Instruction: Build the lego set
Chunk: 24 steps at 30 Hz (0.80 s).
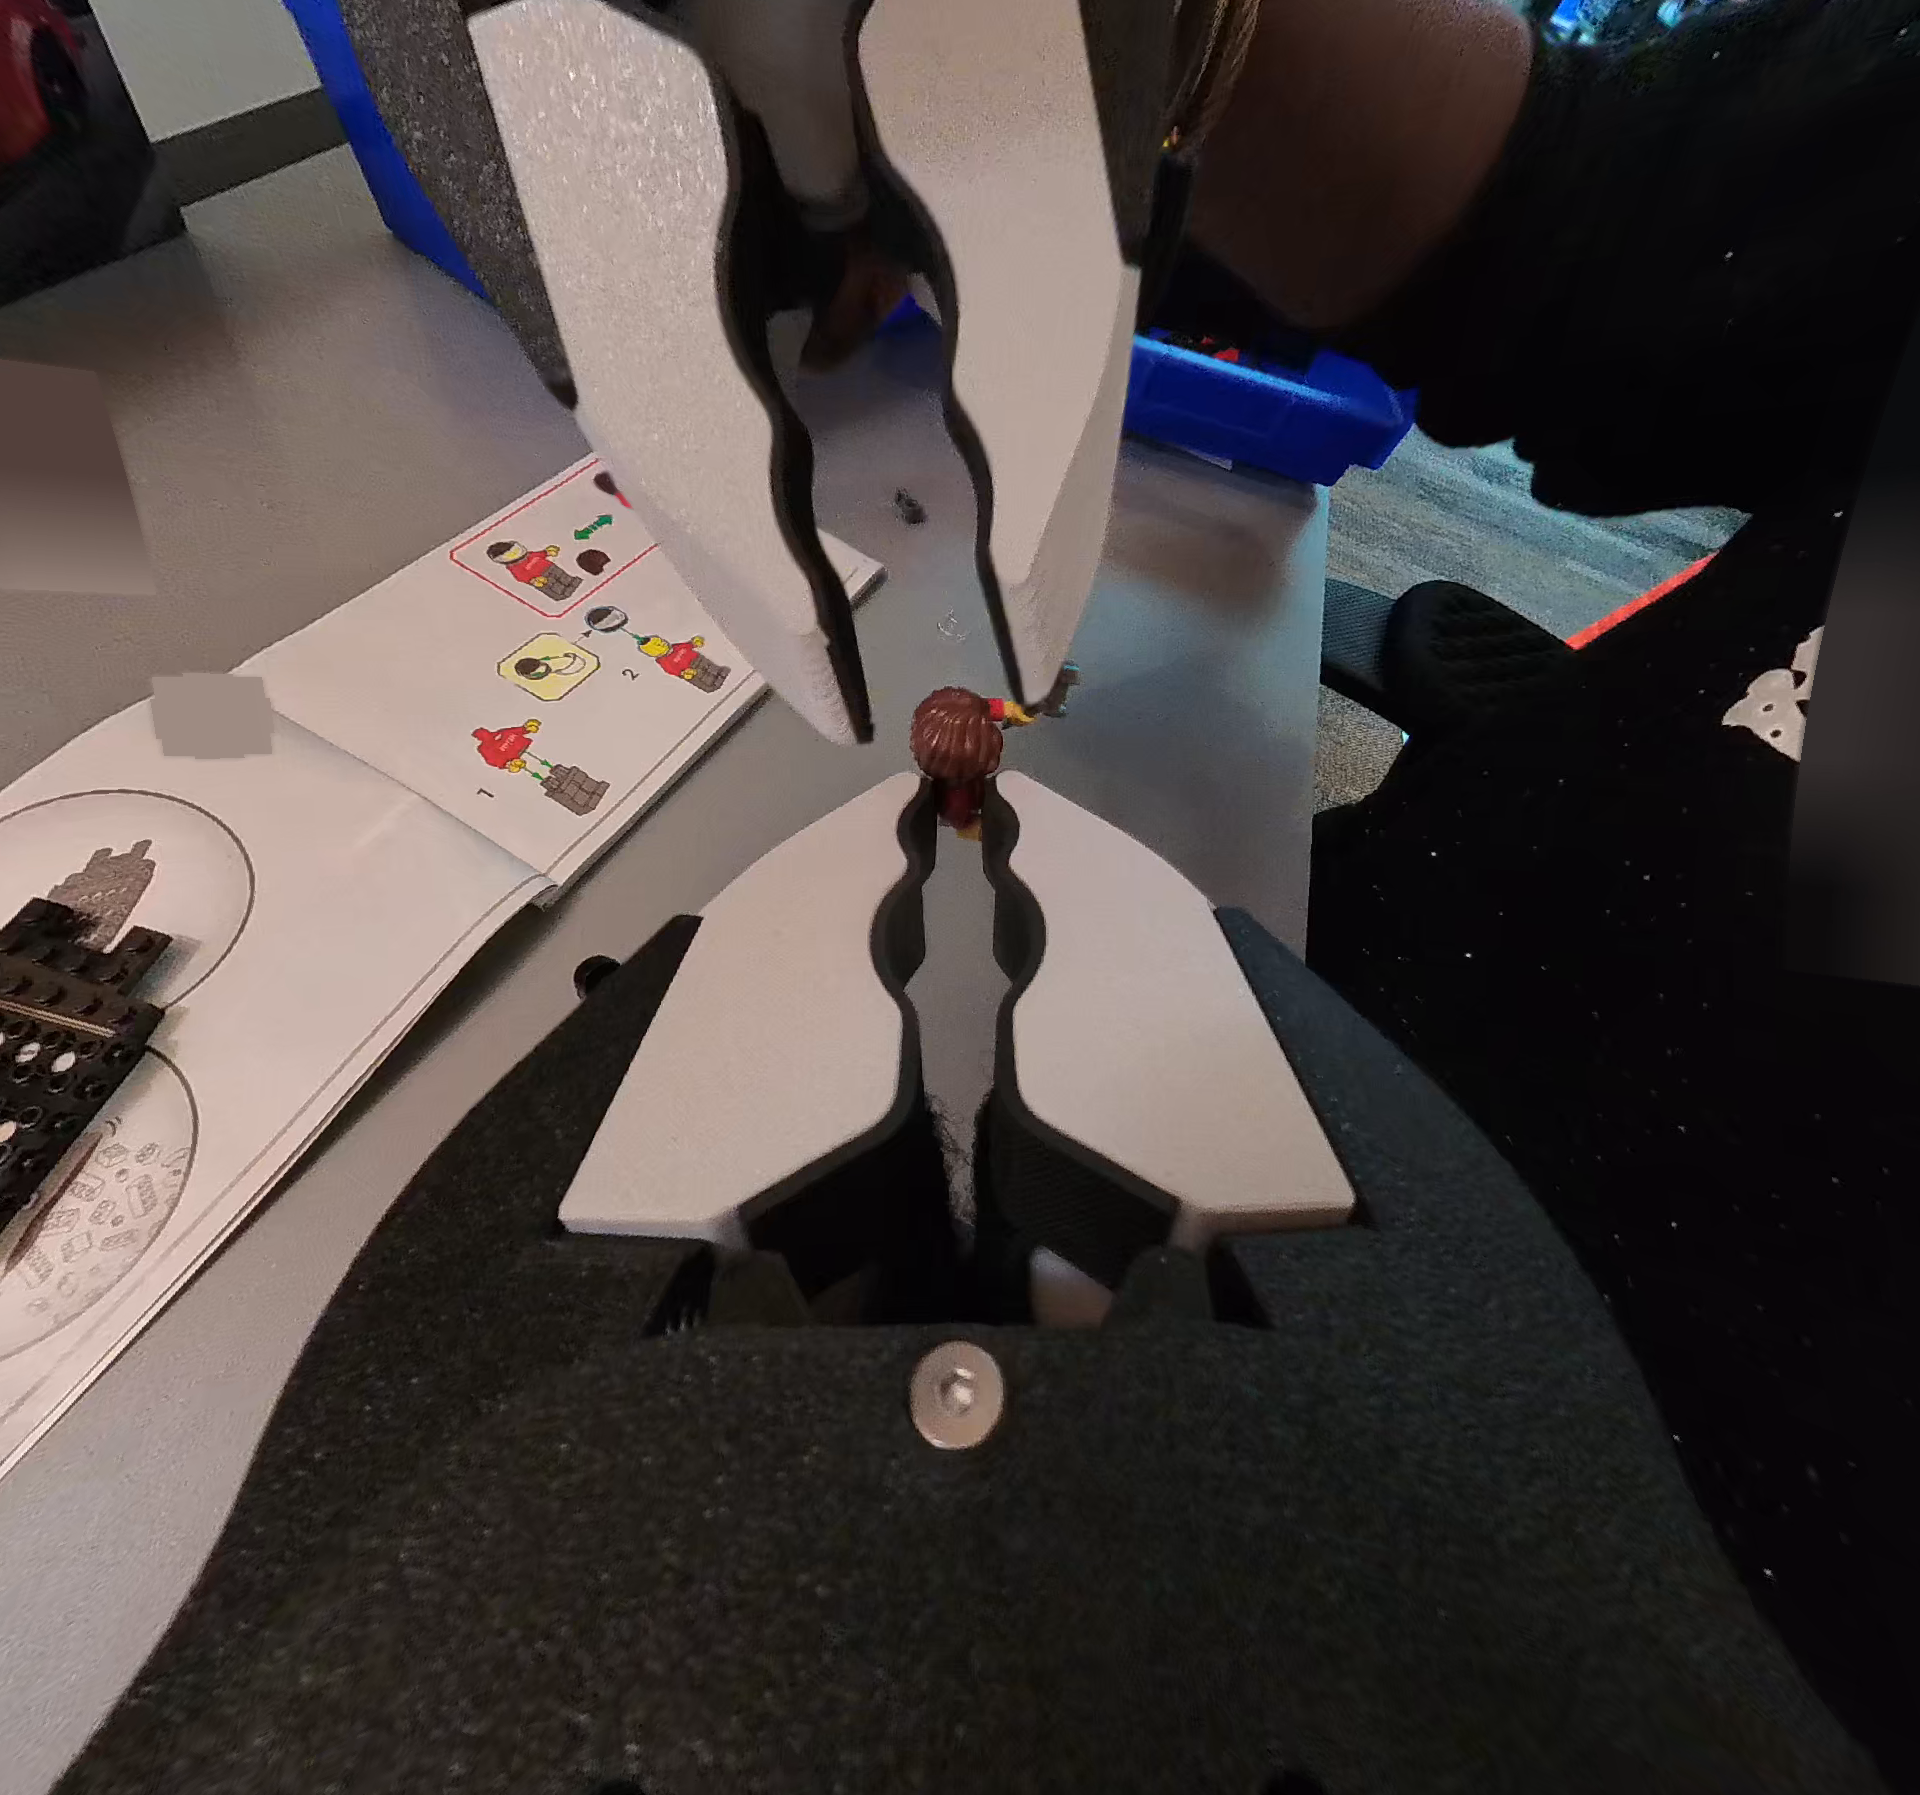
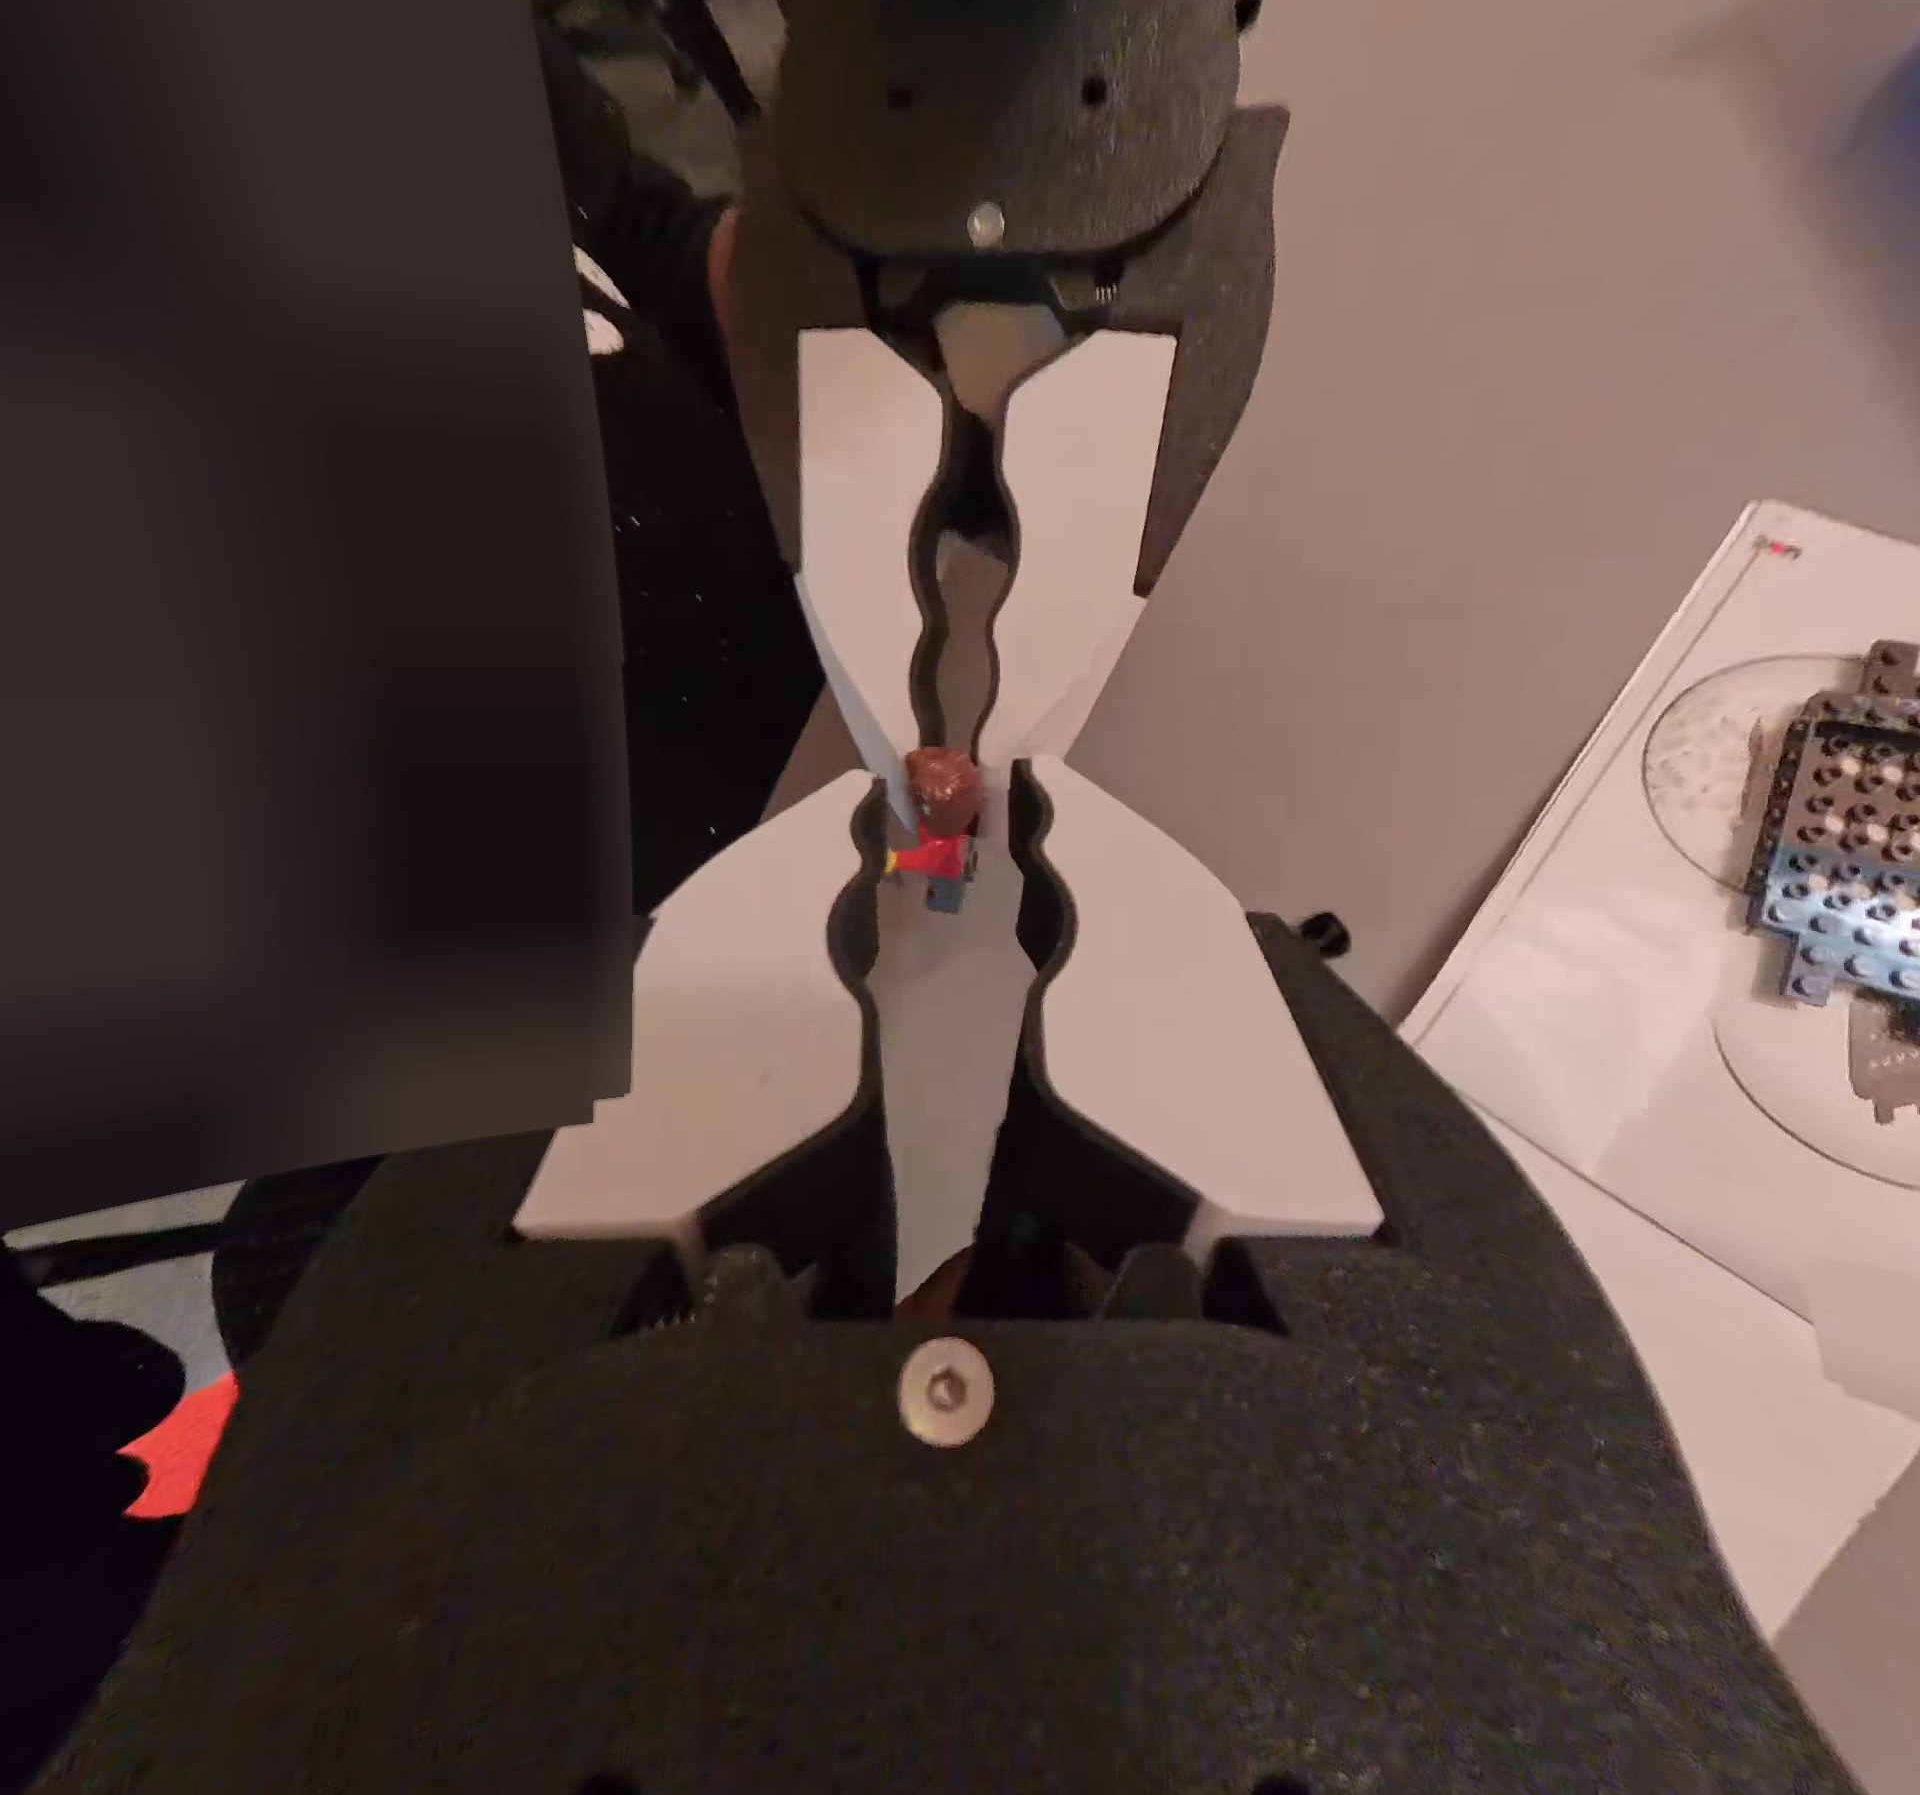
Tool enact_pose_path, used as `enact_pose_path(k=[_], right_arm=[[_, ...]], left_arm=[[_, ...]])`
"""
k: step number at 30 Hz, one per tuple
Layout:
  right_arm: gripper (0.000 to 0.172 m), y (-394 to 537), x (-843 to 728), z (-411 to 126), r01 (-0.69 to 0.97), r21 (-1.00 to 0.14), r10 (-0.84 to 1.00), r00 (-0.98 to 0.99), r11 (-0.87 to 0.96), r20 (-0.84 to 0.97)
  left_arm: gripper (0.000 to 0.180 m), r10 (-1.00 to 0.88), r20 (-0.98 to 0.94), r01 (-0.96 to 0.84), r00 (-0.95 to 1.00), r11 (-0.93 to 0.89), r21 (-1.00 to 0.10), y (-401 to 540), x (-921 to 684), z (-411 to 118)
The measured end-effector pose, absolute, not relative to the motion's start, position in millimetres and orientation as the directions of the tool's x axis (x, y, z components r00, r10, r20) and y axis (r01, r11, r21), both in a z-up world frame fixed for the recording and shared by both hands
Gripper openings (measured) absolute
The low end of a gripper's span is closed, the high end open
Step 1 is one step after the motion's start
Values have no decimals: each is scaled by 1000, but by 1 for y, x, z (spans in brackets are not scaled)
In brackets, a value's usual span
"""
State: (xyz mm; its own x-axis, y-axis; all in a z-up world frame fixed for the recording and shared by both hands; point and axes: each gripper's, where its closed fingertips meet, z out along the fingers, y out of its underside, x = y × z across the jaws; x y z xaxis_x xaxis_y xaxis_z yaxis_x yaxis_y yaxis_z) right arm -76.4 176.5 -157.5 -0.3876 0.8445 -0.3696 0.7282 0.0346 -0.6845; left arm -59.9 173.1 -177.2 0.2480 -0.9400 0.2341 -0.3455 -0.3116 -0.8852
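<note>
— Grey tabletop [image 1: 312,311] under everything, office clutter blurred beyond it. What takes up the most room on it?

— An open instruction booklet [image 1: 395,810]; call that the landmark. Its printed steps show a figure with a red torso, grey legs and a brown hairpiece; behind the booklet's far edge stands a blue bin [image 1: 1247,405]; on its near page lies a stack of black studded plates [image 1: 62,1018], some pale blue ones among them in the right wrist view.

— And the two tools?

— Both hang off the booklet's right side, above bare table, nose to nose; the left gripper [image 1: 956,789] has its fingers drawn close and clamped on the body of a minifigure [image 1: 956,732], so the figure sits off the table with its head poking out past the tips; the right gripper [image 2: 945,779] comes in from the opposite side with its fingers spread, one on each side of the figure's head, neither pressing on it.

— Is that figure built up?

— As far as shows, yes; brown hair is on the head, red torso and grey legs are joined, much as the booklet's pictures have them; one yellow hand is stretched out sideways with a small grey piece [image 1: 1062,685] at it; one right fingertip [image 1: 1029,691] sits right against that hand, though I cannot tell whether it touches.

— Anything loose?

— A tiny dark bit [image 1: 909,504] on the table, just past the booklet's far corner.
</note>
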Motion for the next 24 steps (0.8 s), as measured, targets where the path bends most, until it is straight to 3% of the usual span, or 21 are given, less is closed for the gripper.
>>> enact_pose_path(k=[1, 7, 12, 18, 24], right_arm=[[22, 177, -77, -161, 744, -666, 851, -382, 53, -360], [13, 179, -77, -171, 761, -642, 867, -382, 98, -320], [13, 229, -71, -158, 695, -716, 931, -299, 63, -208], [13, 391, -56, -158, 535, -840, 995, 91, -87, -45], [13, 481, -45, -205, 420, -860, 949, 240, -291, -203]], left_arm=[[7, -939, 237, -345, 249, -314, -885, 173, -60, -178], [8, -927, 249, -347, 280, -340, -874, 180, -62, -183], [41, -853, 202, -246, 481, -352, -903, 216, -86, -176], [38, -779, 196, -62, 596, -288, -956, 242, -121, -156], [34, -757, 160, 6, 634, -202, -979, 251, -140, -146]])
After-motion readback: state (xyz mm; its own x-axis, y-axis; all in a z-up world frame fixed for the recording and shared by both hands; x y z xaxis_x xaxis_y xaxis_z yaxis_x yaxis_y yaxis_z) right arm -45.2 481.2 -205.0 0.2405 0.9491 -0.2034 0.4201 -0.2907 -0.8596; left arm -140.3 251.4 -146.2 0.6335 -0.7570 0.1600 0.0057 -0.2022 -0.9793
